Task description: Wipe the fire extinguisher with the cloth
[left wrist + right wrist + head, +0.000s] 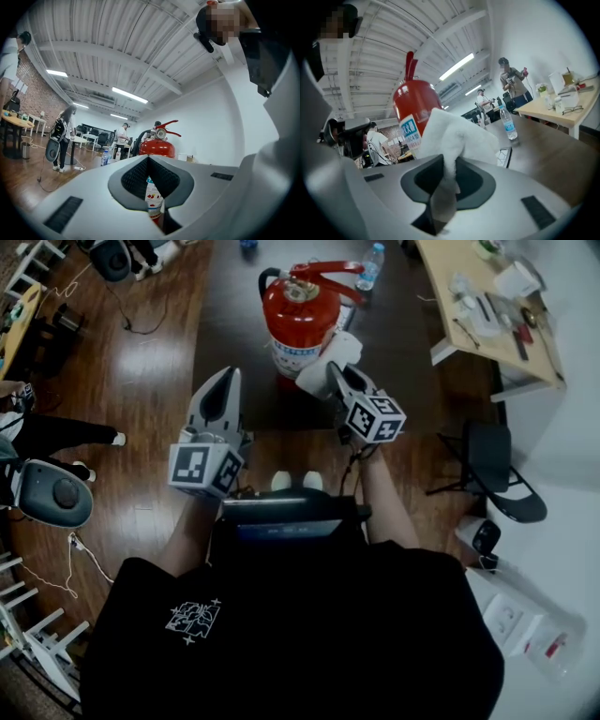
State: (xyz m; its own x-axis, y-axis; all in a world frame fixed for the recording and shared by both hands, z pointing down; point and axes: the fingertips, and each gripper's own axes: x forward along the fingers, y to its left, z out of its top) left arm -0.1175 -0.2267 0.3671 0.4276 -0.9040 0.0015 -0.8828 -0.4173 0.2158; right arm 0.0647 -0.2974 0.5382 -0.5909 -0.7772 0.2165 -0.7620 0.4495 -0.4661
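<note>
A water bottle (370, 266) stands behind the fire extinguisher (300, 320) on the dark table (230, 334), with nothing between it and the tongs. The right tongs (336, 379) pinch a white cloth (330, 360) at its right flank. The left tongs (228, 376), closed and empty, are near its left.

A red fire extinguisher (302, 320) is seen standing upright on the dark desk (234, 324), with a water bottle (370, 266) set beyond it. A white cloth (328, 362) is held bunched at the tip of the right gripper (336, 379) — close against the extinguisher's lower right side, though contact cannot be confirmed. The left gripper (225, 381) is held apart at its lower left, jaws closed to a point.
</note>
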